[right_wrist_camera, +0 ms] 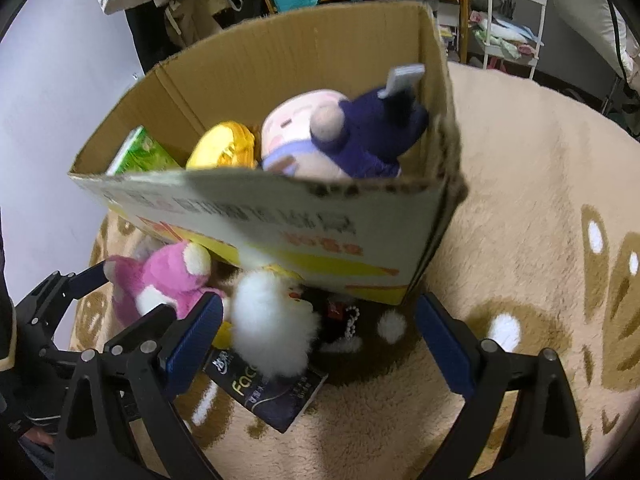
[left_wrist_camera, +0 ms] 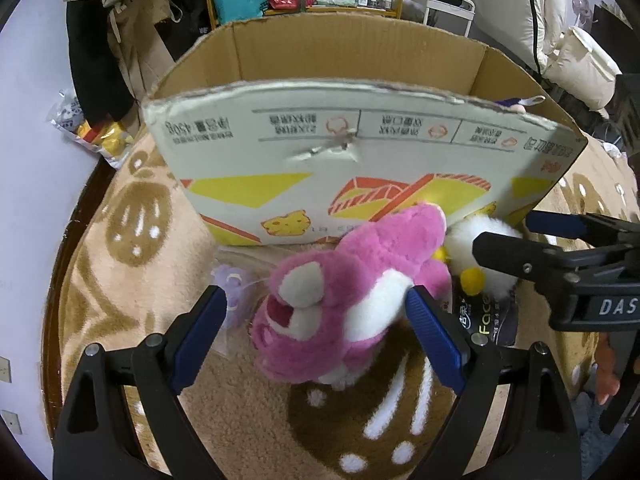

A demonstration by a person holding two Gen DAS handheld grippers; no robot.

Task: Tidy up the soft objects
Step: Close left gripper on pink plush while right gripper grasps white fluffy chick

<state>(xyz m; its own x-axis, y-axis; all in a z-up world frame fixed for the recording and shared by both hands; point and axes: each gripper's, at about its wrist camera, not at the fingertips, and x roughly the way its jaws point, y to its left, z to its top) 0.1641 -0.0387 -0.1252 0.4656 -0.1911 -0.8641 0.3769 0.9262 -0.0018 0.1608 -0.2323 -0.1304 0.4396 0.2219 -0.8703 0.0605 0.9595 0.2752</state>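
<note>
Our left gripper (left_wrist_camera: 316, 316) spread, pink plush (left_wrist_camera: 344, 296) between fingers at frame centre; our right gripper (right_wrist_camera: 320, 340) spread, white plush (right_wrist_camera: 272, 332) between.

A beige patterned rug (right_wrist_camera: 520, 184) carries the cardboard box (right_wrist_camera: 328, 236), plush toys and a dark packet (right_wrist_camera: 272, 396).

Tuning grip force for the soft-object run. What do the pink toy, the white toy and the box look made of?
Pink toy: plush, long fuzzy pile with white patches, matte; looks squashy.
White toy: fluffier, longer pile, probably synthetic fur; yellow parts visible.
Box: corrugated cardboard, seen in the raw torn top edge; outer face printed white and yellow, slightly smooth, with a puncture tear.
</note>
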